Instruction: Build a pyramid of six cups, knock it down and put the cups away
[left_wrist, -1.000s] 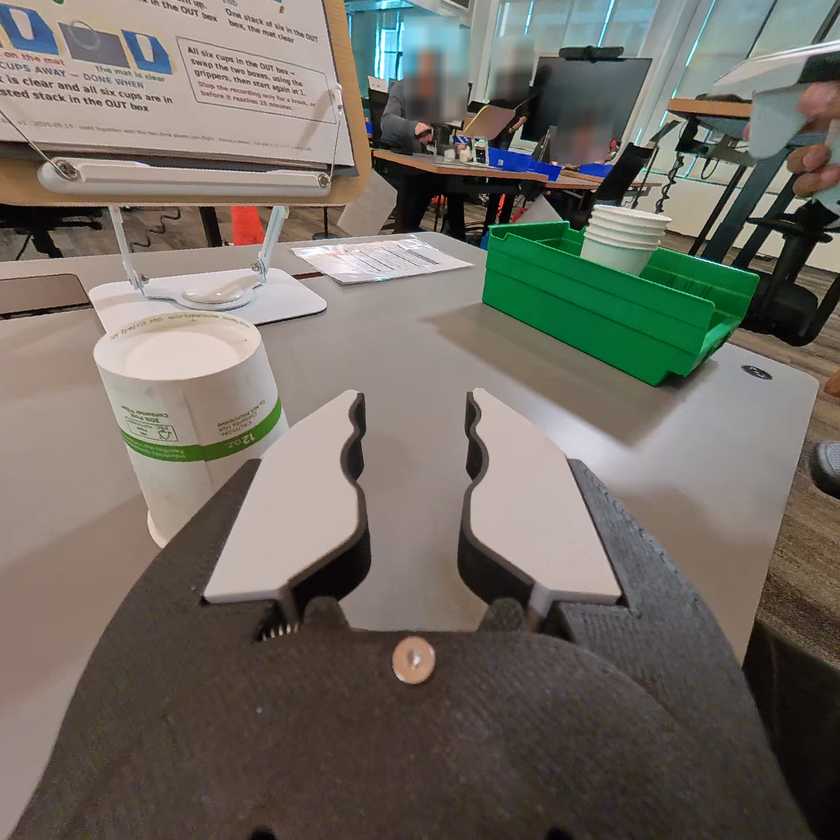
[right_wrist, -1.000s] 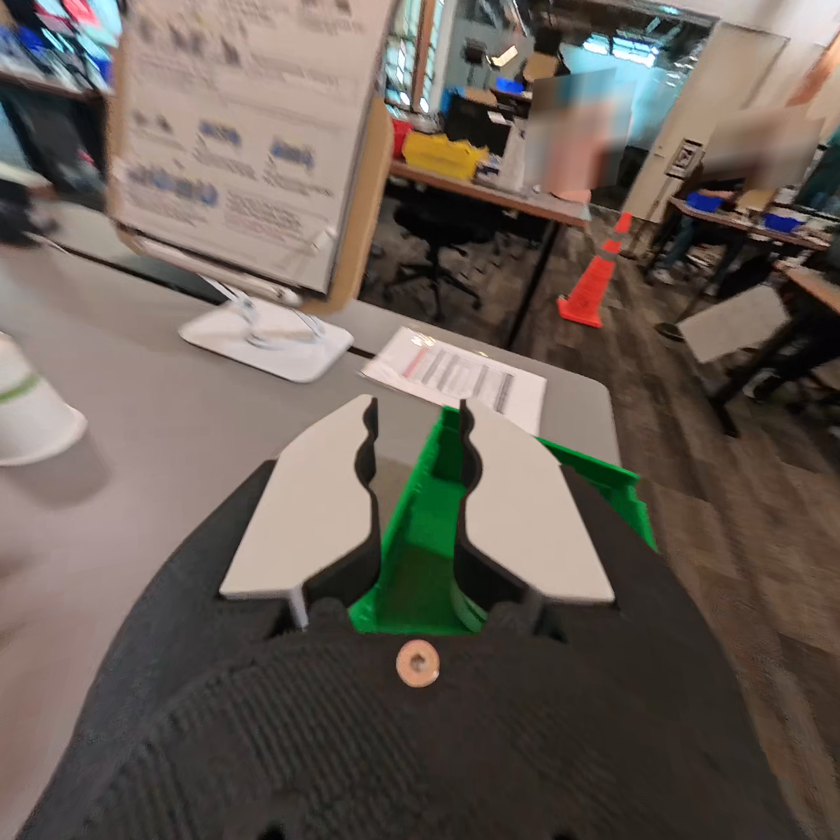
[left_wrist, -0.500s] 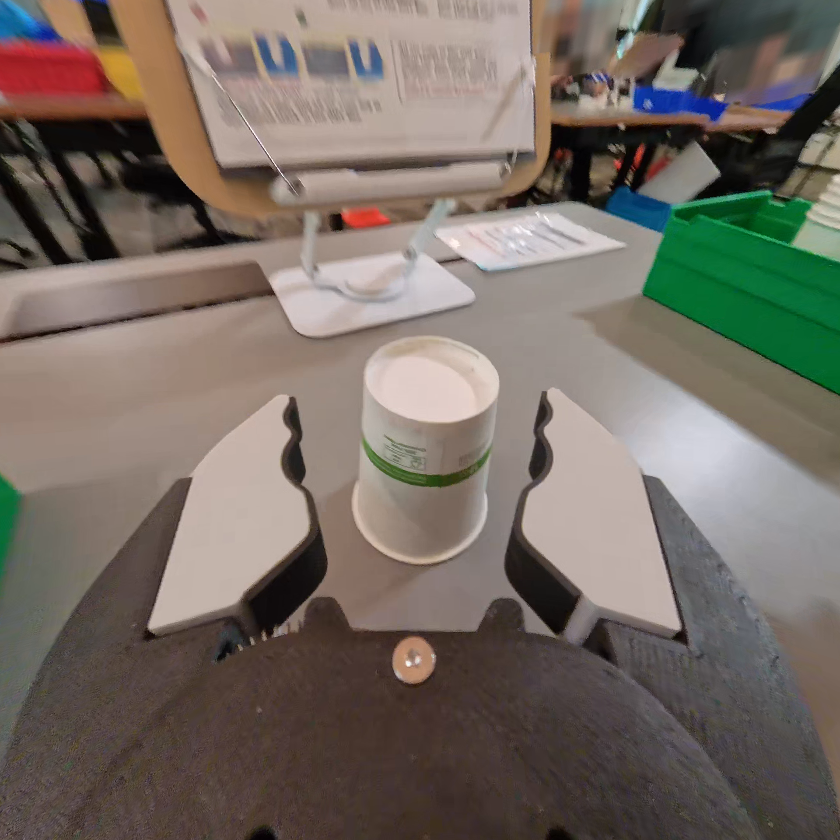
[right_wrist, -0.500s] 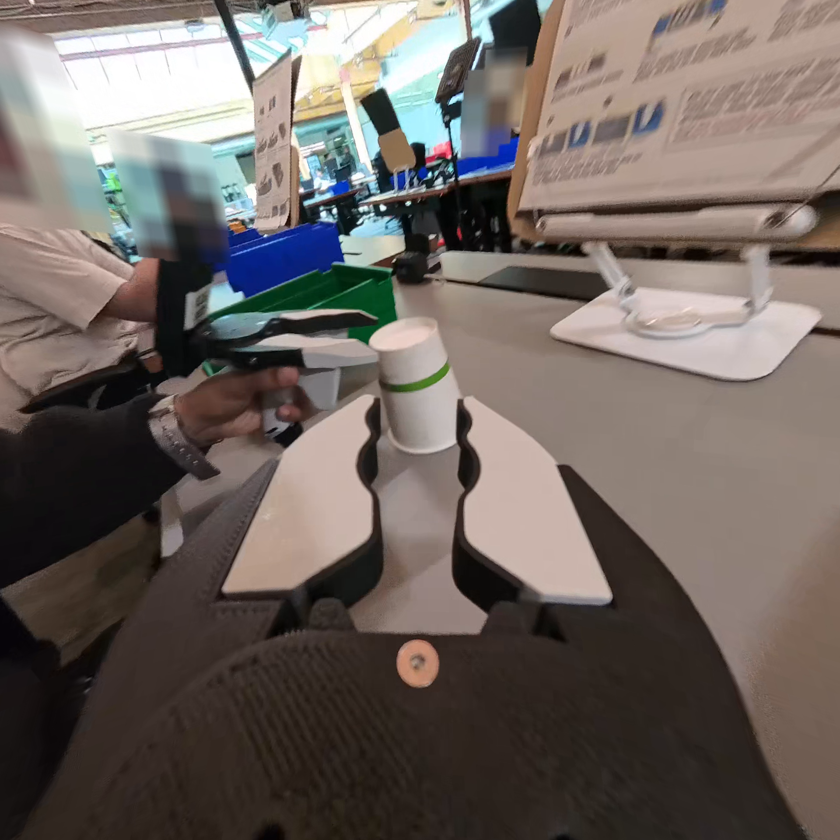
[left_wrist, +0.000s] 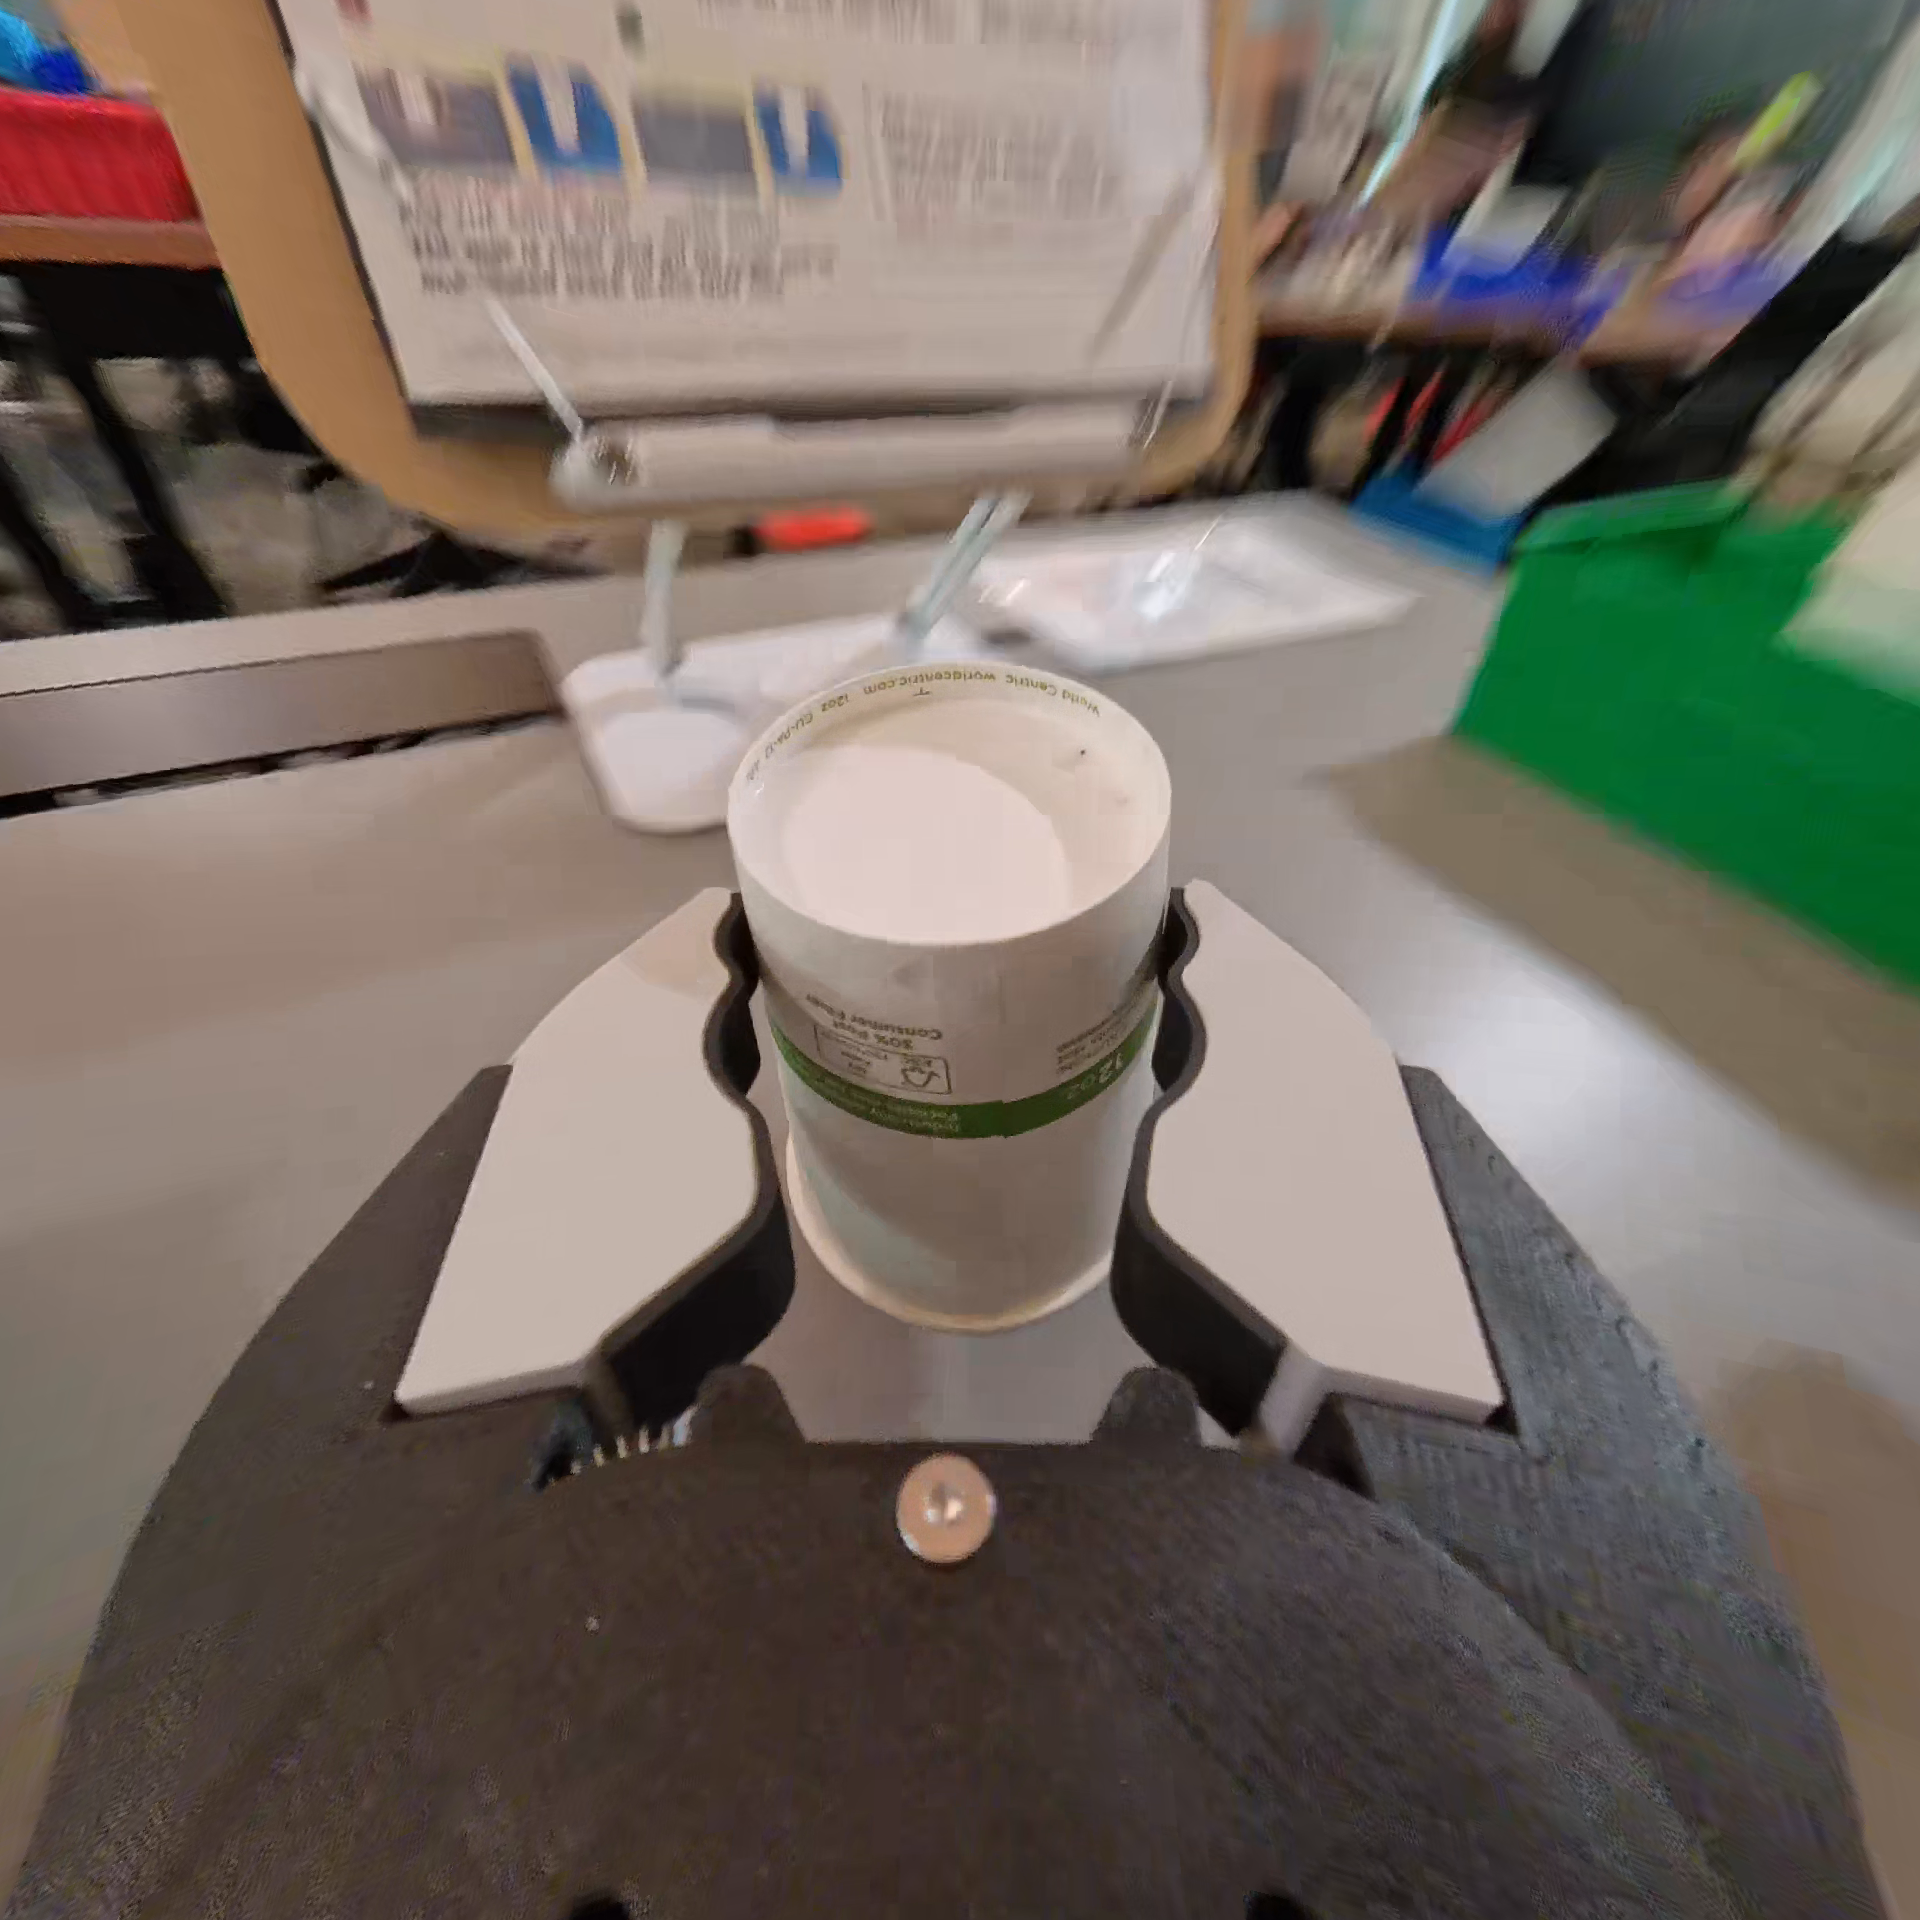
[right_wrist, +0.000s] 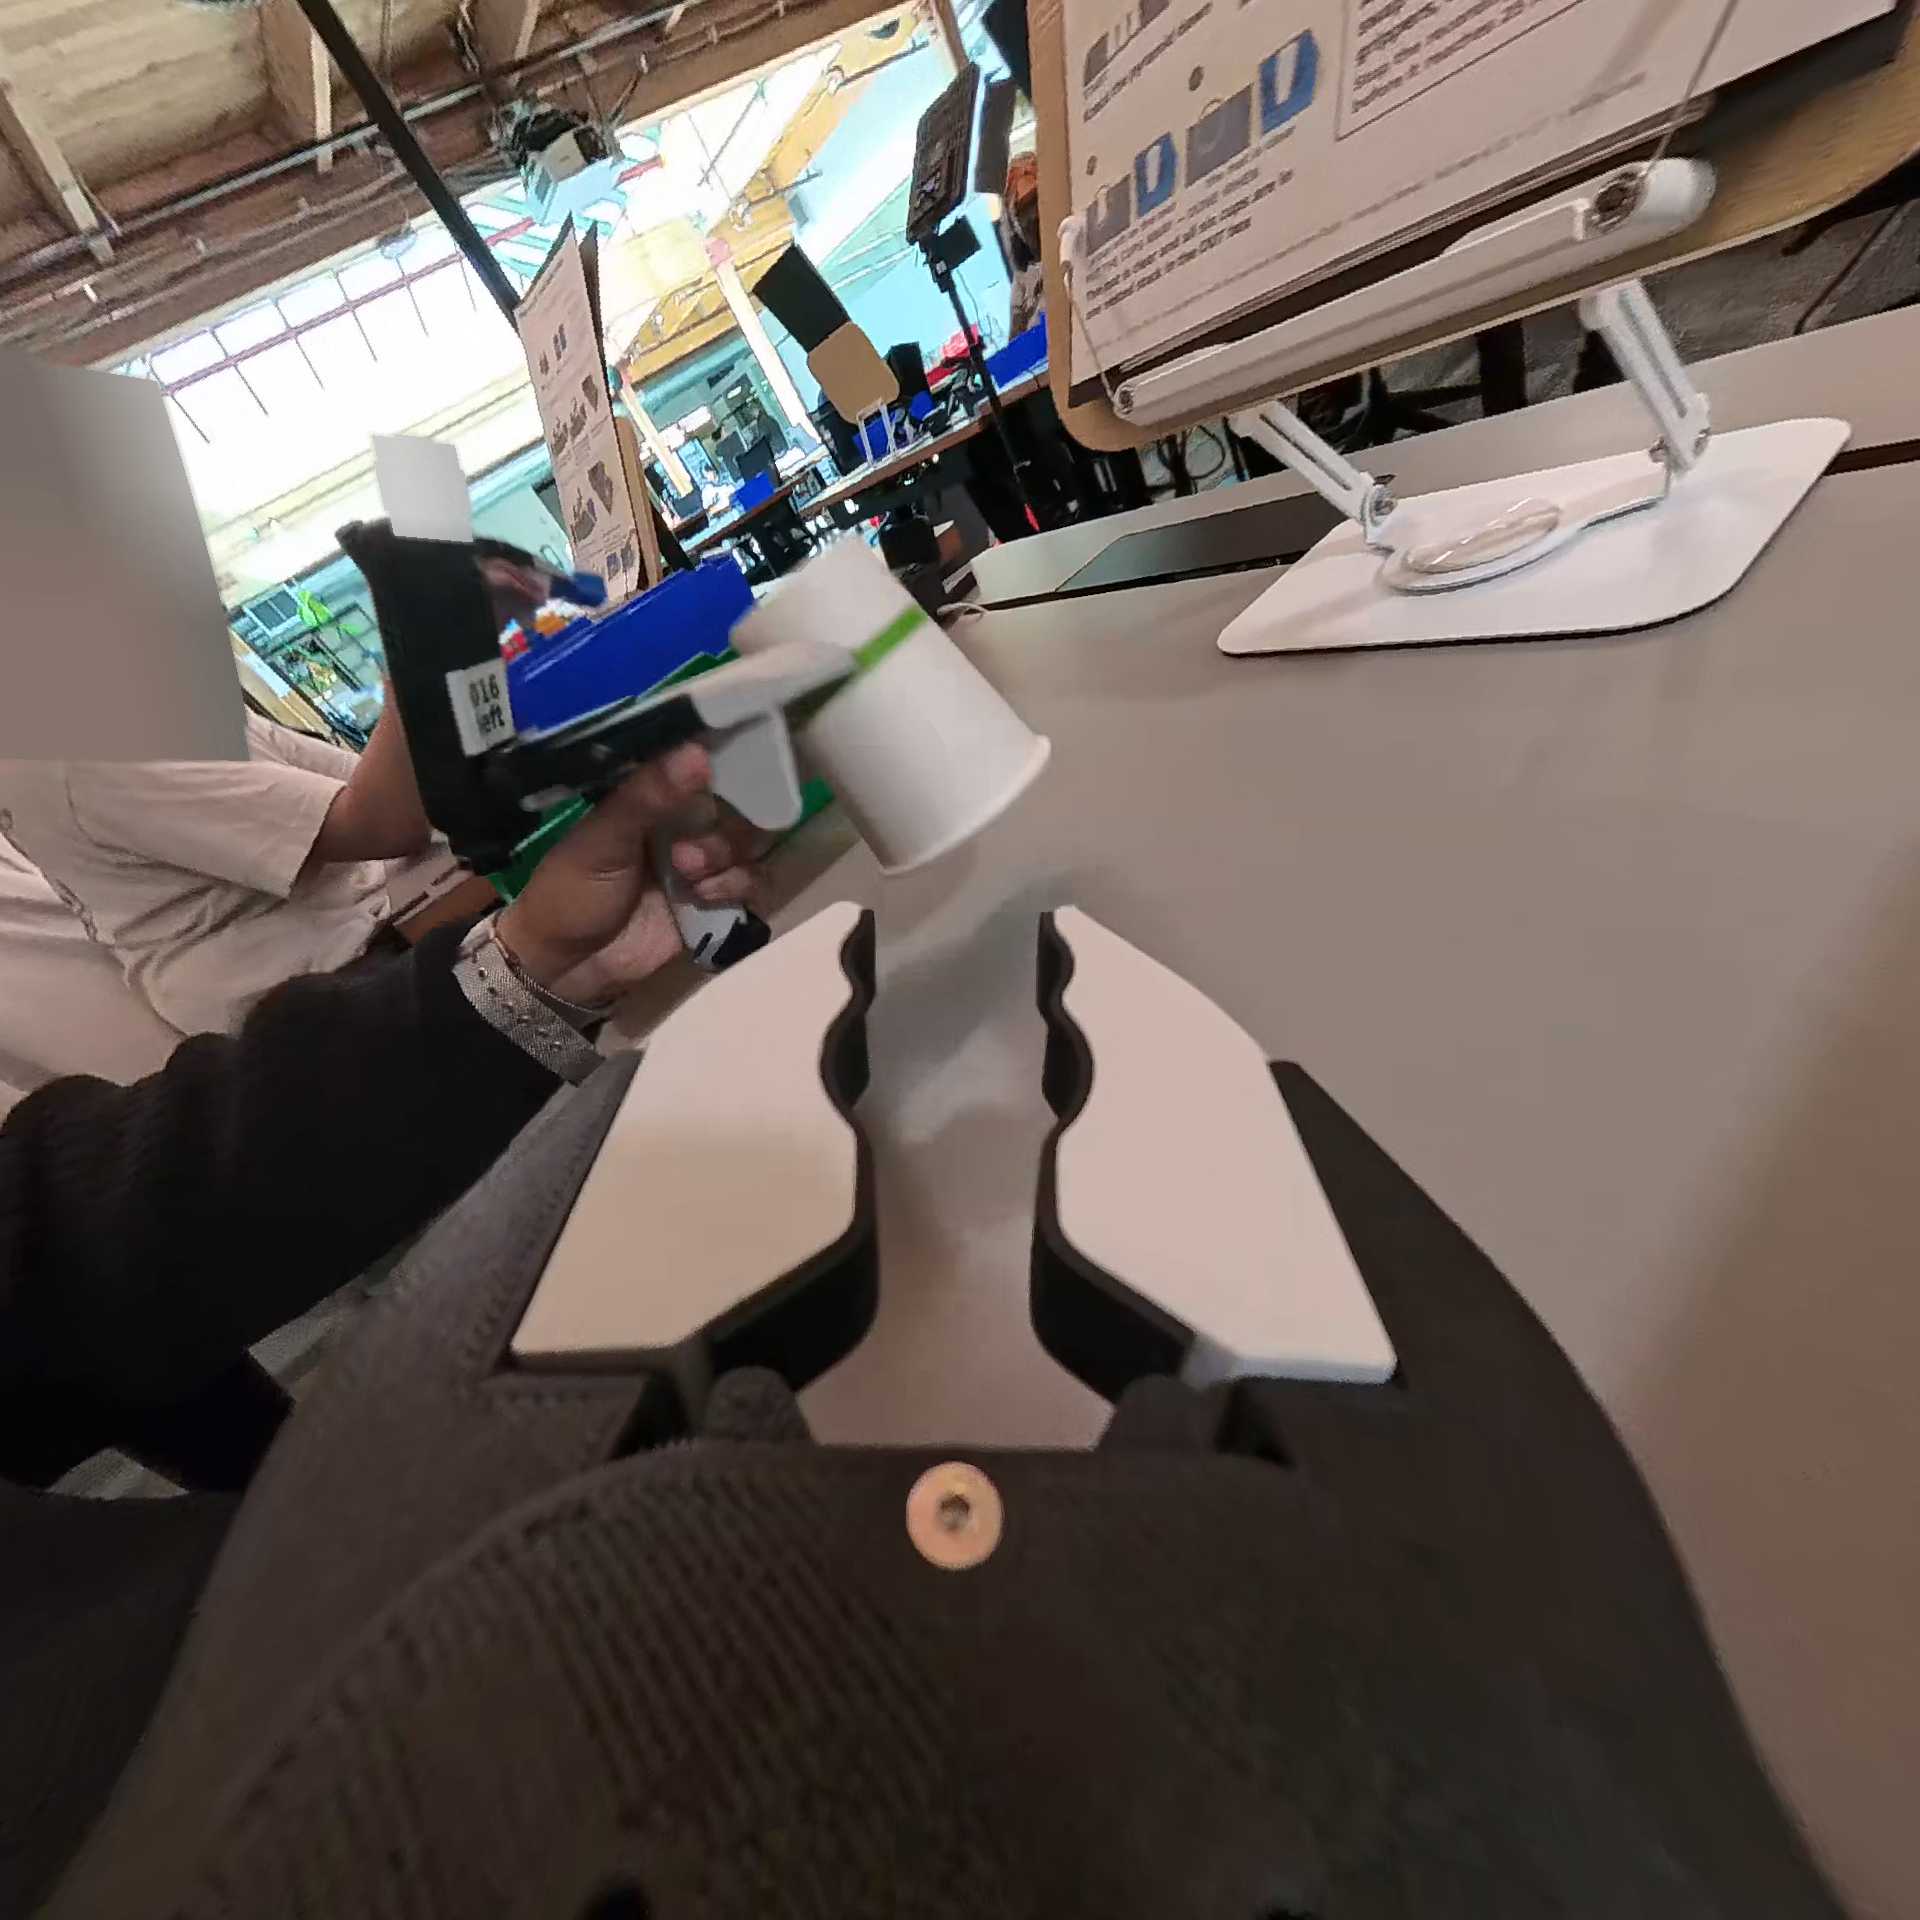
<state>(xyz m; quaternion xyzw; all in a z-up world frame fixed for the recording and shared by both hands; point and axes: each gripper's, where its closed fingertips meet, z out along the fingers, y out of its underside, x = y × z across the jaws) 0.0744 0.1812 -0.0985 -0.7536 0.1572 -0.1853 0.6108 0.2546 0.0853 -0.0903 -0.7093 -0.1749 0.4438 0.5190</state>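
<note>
Left tongs: the left tongs (left_wrist: 951, 935) are clenched on a white paper cup (left_wrist: 935, 1049), one notched finger pressed against each side just above its green band.
Cup position: it is upside down, with its closed base uppermost and its wide rim at the bottom. In the right wrist view it is tilted and seems to hang clear of the worktop (left_wrist: 312, 987), a soft shadow lying under it.
Right tongs: the right tongs (right_wrist: 956, 935) are released and grasp nothing. The gap shows bare worktop, and they hover low, pointing towards the cup from near it.
Holder: a hand (right_wrist: 613, 862) in a dark sleeve, with a band at the wrist, grips the left tongs by the handle.
Behind the cup: a document stand (left_wrist: 790, 208) on a white base holds a printed sheet. A clear-sleeved page (left_wrist: 1195, 592) lies flat to the right of the base.
Right side: a green bin (left_wrist: 1662, 675) stands well apart from the cup. The left wrist view is too blurred to show what is in it.
Far side: a blue bin (right_wrist: 644, 644) sits beyond the left tongs. There is a patch of green below it, and I cannot tell whether that is a second green bin.
Count: one cup, two tongs, one stand, one loose page, one green bin for certain and one blue bin.
</note>
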